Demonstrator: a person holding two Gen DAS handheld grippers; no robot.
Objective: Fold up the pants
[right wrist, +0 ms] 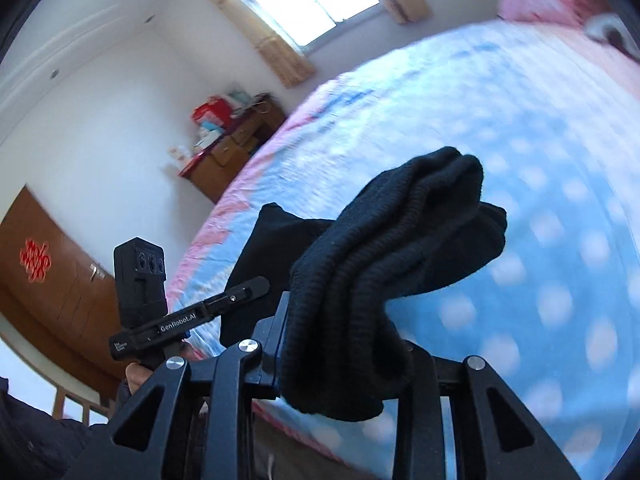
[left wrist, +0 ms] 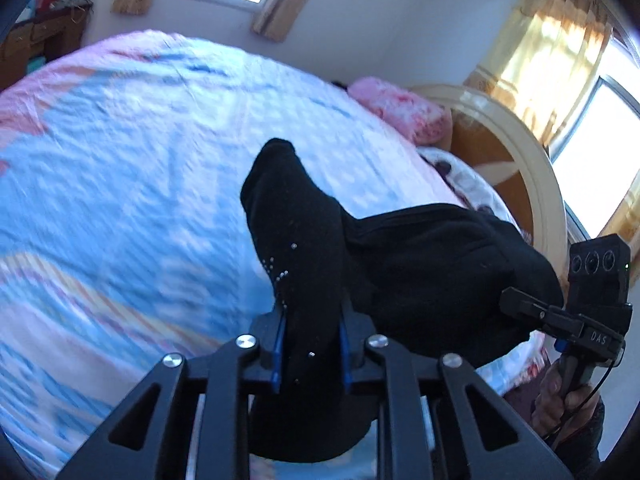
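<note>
The black pants [left wrist: 420, 272] hang in the air above the bed, held at two places. My left gripper [left wrist: 312, 344] is shut on one bunched end of the cloth, which stands up between its blue-padded fingers [left wrist: 279, 356]. My right gripper [right wrist: 344, 340] is shut on a thick ribbed bunch of the pants [right wrist: 384, 248], which drapes over and hides its fingers. Each view shows the other gripper: the right one in the left wrist view [left wrist: 516, 300], the left one in the right wrist view [right wrist: 248, 288], both clamped on the black cloth.
The bed [left wrist: 120, 160] with a blue, white and pink sheet fills the space below. A pink pillow [left wrist: 400, 108] and a rounded wooden headboard [left wrist: 520, 152] lie at the far end. A wooden dresser [right wrist: 236, 148] stands by the wall under a window.
</note>
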